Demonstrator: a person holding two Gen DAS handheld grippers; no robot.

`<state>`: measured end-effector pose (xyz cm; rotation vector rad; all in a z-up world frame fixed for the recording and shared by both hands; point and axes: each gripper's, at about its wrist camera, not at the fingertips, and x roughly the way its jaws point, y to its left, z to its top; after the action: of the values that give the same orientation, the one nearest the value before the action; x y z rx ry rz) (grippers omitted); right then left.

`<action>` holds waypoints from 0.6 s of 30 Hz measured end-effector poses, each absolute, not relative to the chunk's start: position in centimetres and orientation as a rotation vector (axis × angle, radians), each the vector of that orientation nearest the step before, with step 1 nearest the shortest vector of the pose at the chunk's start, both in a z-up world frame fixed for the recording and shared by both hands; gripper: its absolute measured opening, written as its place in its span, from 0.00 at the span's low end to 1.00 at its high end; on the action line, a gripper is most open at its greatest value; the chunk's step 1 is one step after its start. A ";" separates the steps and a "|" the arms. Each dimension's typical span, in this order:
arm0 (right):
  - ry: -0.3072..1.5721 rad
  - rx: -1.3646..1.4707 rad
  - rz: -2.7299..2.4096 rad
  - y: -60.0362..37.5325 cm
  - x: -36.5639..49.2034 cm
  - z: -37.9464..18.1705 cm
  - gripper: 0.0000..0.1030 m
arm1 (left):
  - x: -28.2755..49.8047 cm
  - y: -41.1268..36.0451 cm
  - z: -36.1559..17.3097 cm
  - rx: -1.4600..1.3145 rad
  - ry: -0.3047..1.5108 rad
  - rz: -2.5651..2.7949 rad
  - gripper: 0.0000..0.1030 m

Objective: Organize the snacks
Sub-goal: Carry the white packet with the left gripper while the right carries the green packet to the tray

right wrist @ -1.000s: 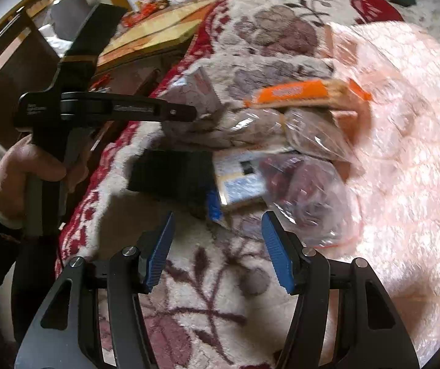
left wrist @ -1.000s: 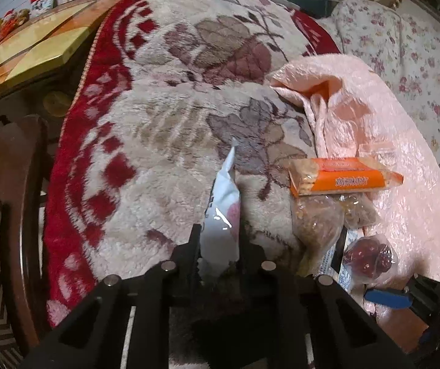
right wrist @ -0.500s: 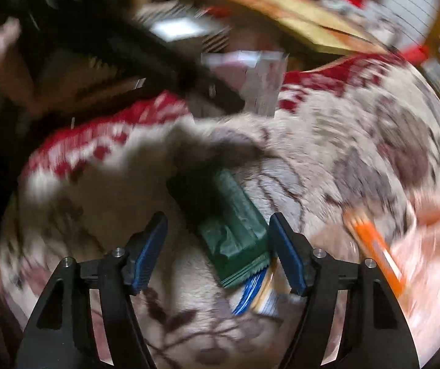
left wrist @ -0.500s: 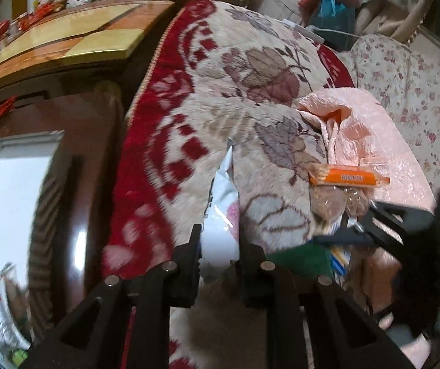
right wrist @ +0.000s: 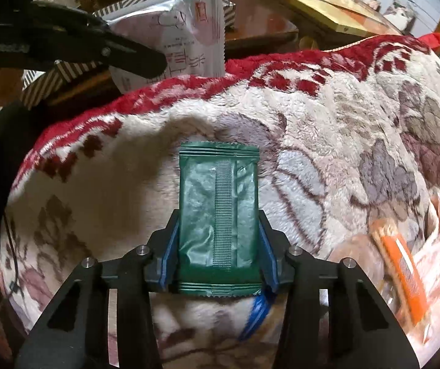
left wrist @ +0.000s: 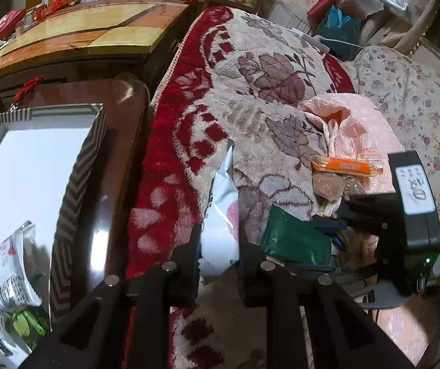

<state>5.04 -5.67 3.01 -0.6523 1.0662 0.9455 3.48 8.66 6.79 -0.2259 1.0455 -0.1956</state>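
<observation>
right gripper [right wrist: 218, 247]: jaws closing on the green packet [right wrist: 218, 212], which sits between the blue pads [right wrist: 170, 252]; both pads look to be against its long edges.
green packet axis: its long side runs straight away from the right gripper, near crimp at the finger bases, far crimp out on the blanket [right wrist: 327, 160].
green packet place: lying flat on the blanket, near end inside the jaws; in the left wrist view it shows just right of the left gripper.
left gripper [left wrist: 220, 246]: pressed together, pinching the white packet [left wrist: 221, 215] by its near end; the packet stands on edge, pointing away.
box [left wrist: 78, 166]: striped sides, pale inside, to the left beyond the blanket's red border, on a dark wooden surface; a printed bag [left wrist: 11, 279] already lies in it.
nearer hand: the left, with its white packet, looks closer to the box.
other snacks: an orange bar [left wrist: 347, 166] and clear bags lie far right, by the pink bag [left wrist: 361, 123].
</observation>
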 end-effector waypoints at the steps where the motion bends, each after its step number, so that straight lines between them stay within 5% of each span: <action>1: 1.063 -0.634 0.931 -5.8 4.7 3.1 0.43 | 3.2 8.8 6.8 -0.231 1.043 -0.193 0.21; 18: 0.994 -0.262 0.761 -6.1 -0.7 6.0 0.42 | -1.9 10.8 9.2 -0.191 0.965 -0.083 0.21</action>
<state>-0.68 -6.07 5.95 -0.2621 0.9936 0.7613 -1.89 10.81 9.17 -0.1908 0.9654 -0.0834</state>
